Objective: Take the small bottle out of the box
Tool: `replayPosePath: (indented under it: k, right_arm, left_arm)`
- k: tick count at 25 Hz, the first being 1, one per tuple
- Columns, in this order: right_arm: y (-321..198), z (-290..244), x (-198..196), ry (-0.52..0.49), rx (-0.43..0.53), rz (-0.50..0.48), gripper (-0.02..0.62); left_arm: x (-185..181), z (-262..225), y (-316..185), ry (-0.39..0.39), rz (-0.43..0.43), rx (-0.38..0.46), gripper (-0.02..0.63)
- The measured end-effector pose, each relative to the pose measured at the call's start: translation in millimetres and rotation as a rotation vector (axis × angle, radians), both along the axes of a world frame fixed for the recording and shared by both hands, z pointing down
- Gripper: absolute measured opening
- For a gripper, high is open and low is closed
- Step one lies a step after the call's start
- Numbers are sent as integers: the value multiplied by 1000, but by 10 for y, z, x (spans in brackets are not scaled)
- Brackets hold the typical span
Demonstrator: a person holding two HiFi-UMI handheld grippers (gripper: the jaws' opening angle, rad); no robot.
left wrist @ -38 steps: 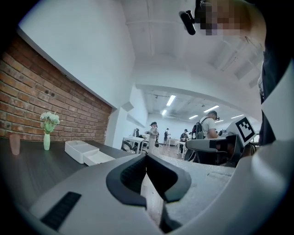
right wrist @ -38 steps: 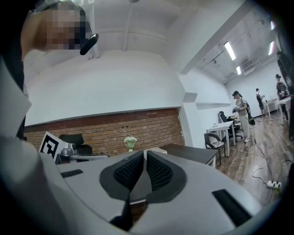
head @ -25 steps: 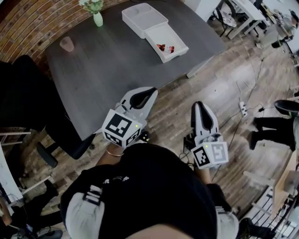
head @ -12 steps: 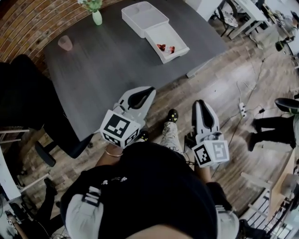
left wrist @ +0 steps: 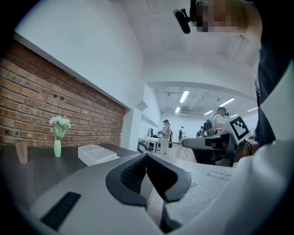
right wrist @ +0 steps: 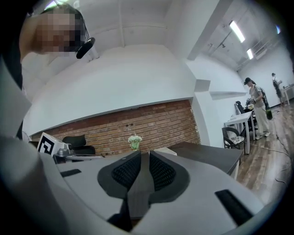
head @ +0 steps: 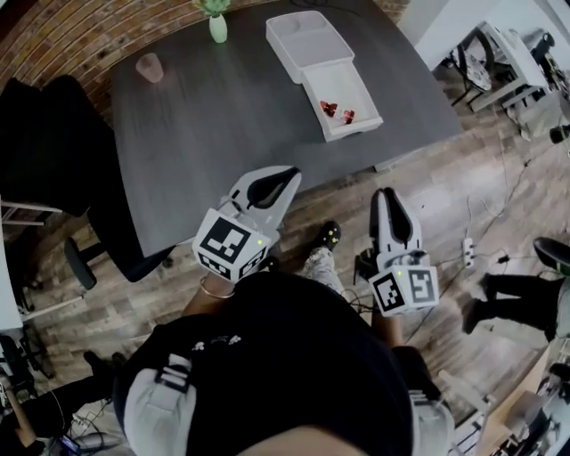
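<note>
A white box lies open on the far right part of the dark table, its empty other half behind it. Small red items lie inside; the small bottle is too small to pick out among them. Both grippers hang off the table's near edge, well short of the box. My left gripper is shut and empty, pointing level at the table; the box shows beyond it. My right gripper has just been opening its jaws: a narrow gap, nothing between them.
A green vase with flowers and a pink cup stand at the table's far edge. A black chair is on the left. My shoe and a power strip are on the wooden floor. People stand far off.
The table and box have shifted right and lower in the head view as I step nearer; a shoe has come into view. Both grippers keep their places in the picture.
</note>
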State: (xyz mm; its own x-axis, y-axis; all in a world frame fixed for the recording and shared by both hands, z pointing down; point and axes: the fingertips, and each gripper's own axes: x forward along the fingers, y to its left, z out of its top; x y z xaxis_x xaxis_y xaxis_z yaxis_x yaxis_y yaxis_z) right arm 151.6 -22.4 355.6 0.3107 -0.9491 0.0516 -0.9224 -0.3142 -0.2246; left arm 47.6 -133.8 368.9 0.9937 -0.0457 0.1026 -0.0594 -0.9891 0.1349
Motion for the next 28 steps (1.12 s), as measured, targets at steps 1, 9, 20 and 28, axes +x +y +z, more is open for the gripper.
replayPosePath:
  k: [1, 9, 20, 28]
  right_arm:
    - [-33, 10, 78, -5, 1, -13, 59]
    - [-200, 112, 755, -37, -5, -91, 71]
    - [-385, 155, 1487, -58, -20, -202, 84]
    - [-507, 253, 1814, -55, -62, -312, 106]
  left_arm:
    - [67, -1, -12, -1, -8, 5, 2]
    - [668, 43, -86, -52, -68, 15, 2]
    - [1266, -3, -152, -72, -166, 33, 2]
    - [1583, 51, -171, -117, -245, 24, 2]
